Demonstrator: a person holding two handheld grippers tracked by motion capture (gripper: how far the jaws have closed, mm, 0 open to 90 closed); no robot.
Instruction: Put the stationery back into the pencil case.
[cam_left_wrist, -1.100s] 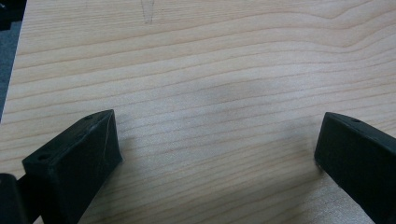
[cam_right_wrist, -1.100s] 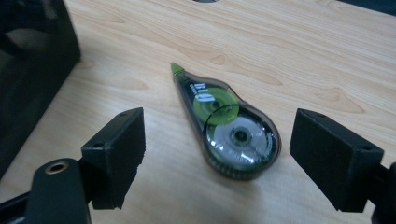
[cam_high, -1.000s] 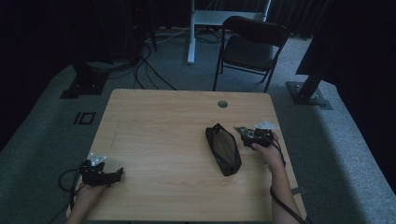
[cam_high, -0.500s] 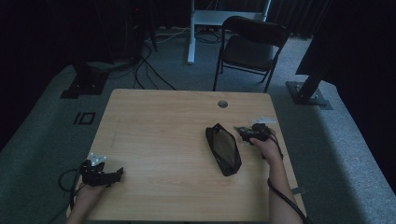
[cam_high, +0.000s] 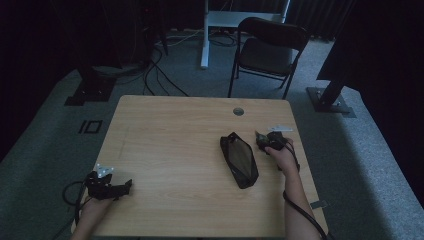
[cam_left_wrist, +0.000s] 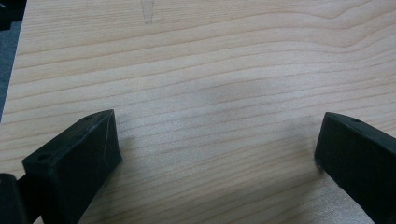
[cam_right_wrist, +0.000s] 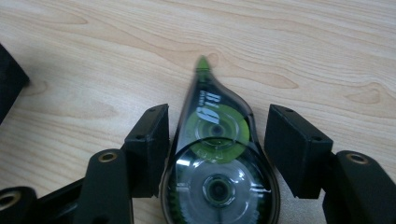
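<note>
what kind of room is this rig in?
Probably a lab or studio set up for recording: a lone wooden table on grey carpet, black curtains around it, loose cables and a folding chair behind.

A dim studio or lab: a lone wooden tabletop (cam_high: 170, 150) stands on grey carpet (cam_high: 45, 150), black curtains (cam_high: 50, 30) hang at eleven o'clock, cables (cam_high: 157, 70) trail beside stand bases (cam_high: 90, 90), and a folding chair (cam_high: 267, 47) waits at one o'clock.
</note>
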